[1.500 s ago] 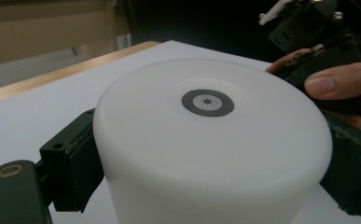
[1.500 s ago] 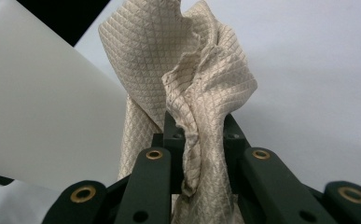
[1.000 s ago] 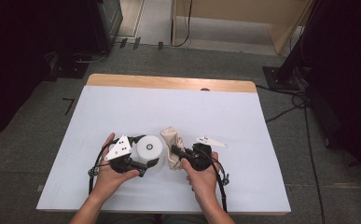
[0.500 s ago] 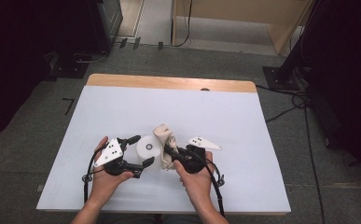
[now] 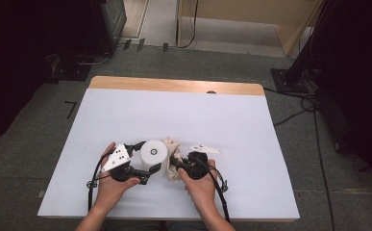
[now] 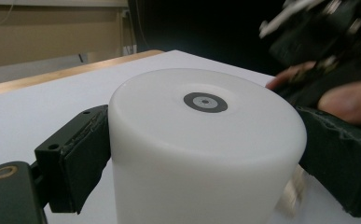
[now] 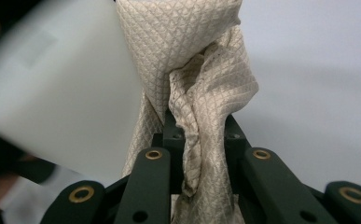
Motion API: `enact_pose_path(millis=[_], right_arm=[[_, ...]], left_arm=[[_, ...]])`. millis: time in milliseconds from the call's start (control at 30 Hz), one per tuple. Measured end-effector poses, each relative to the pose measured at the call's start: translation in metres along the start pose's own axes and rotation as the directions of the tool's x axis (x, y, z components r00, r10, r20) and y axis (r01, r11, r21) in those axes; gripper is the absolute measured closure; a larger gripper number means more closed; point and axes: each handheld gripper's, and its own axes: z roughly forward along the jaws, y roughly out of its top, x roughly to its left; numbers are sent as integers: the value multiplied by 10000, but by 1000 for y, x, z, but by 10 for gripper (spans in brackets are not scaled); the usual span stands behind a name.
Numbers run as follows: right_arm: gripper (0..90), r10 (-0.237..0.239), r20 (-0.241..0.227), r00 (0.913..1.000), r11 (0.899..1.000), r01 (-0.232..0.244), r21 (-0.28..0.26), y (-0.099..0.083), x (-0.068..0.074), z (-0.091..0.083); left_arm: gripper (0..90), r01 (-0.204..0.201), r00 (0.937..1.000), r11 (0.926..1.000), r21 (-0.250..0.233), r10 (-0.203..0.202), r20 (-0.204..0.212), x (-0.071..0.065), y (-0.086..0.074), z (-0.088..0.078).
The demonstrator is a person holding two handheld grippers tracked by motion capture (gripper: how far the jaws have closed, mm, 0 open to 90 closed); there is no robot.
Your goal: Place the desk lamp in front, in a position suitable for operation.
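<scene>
My left gripper (image 5: 145, 159) has its jaws spread wide around the white cylinder (image 5: 154, 153), a pad pressed against each side of it, as the left gripper view confirms: one pad (image 6: 82, 158) bears on the near wall and the opposite one on the far wall. The cylinder (image 6: 201, 149) stands upright on the table (image 5: 251, 120), with a small grey ring mark (image 6: 205, 101) at the centre of its flat top. I judge this grip is there to steady the piece against sideways push while the other tool works on it. My right gripper (image 5: 175, 166) is closed narrow on a beige quilted cloth (image 5: 174, 147); in the right gripper view the cloth (image 7: 192, 70) bunches up out of the jaws and its upper fold lies against the curved side of the cylinder (image 7: 61, 98), which sits just beyond and to the left of those jaws. From above, the cloth is sandwiched between the right tool and the cylinder's wall, touching it. I take the work in hand to be wiping the cylinder's side. The bunched hold presents a thick pad of fabric rather than bare jaws to the surface. Whether the cloth reaches down to the cylinder's base, I cannot tell.
</scene>
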Motion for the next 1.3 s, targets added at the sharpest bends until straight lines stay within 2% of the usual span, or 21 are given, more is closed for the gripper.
enact_pose_path(millis=[33, 100, 167, 200, 267, 333, 433, 500, 633, 733, 833, 900, 1000, 1067, 1167, 1200, 1267, 1300], right_arm=[[781, -371, -98, 9993, 9981, 365, -500, 8, 8, -11], [781, -748, -67, 9972, 9933, 739, -890, 15, 17, -20], [780, -1056, 13, 9944, 9889, 1051, -1054, 19, 23, -25], [781, -987, 22, 9951, 9901, 984, -1000, 18, 22, -24], [781, -825, 24, 9966, 9939, 824, -732, 12, 16, -17], [782, -502, 143, 9986, 9986, 504, -157, 3, 7, -6], [780, -301, 245, 9992, 9977, 286, 619, -4, -3, 6], [781, -270, 343, 9990, 9967, 243, 769, -4, -8, 7], [780, -229, 592, 9980, 9996, 218, 201, 9, -15, -6], [780, -234, 1034, 9944, 9990, 273, -362, 21, -24, -21], [780, -432, 1732, 9839, 9953, 575, -784, 29, -36, -35], [779, -487, 2088, 9767, 9943, 672, -824, 31, -41, -39], [778, -599, 2471, 9671, 9943, 797, -711, 32, -50, -40], [778, -651, 2689, 9610, 9948, 837, -586, 31, -55, -38], [775, -893, 2994, 9500, 9939, 1043, -346, 29, -59, -33], [774, -942, 3071, 9470, 9939, 1074, -264, 28, -60, -31], [771, -1021, 3141, 9439, 9938, 1107, -94, 26, -62, -28], [770, -1047, 3182, 9422, 9937, 1121, -48, 25, -63, -27]], left_arm=[[69, 2, 10000, 10000, 0, -2, 5, 0, 0, 0], [68, 12, 10000, 10000, 2, -12, 5, 0, 0, 0], [67, 20, 10000, 10000, 7, -20, -14, 0, 0, 1], [67, 17, 10000, 10000, 23, -17, -28, 0, 0, 1], [66, 34, 10000, 10000, 26, -34, -35, 0, 0, 1], [66, 34, 10000, 10000, 40, -33, -27, 0, 0, 1], [65, 39, 10000, 10000, 28, -39, -4, 0, 0, 1], [65, 58, 10000, 10000, 37, -58, 12, 0, 0, 1], [65, 210, 9995, 9997, -88, -208, 243, 3, 1, -4], [14, 680, 9952, 9971, -347, -653, 725, 9, 3, -11], [13, 890, 9928, 9949, -482, -847, 842, 16, 5, -21], [13, 965, 9923, 9935, -597, -914, 834, 21, 7, -29], [7, 1372, 9883, 9843, -1114, -1283, 830, 33, 12, -46], [0, 1479, 9877, 9804, -1299, -1397, 704, 40, 14, -55], [0, 1603, 9871, 9768, -1418, -1580, 270, 49, 14, -66], [0, 1631, 9863, 9770, -1374, -1648, -8, 52, 14, -69], [0, 1563, 9829, 9826, -1003, -1647, -819, 57, 11, -72], [0, 1627, 9780, 9832, -829, -1718, -1186, 60, 10, -73]])
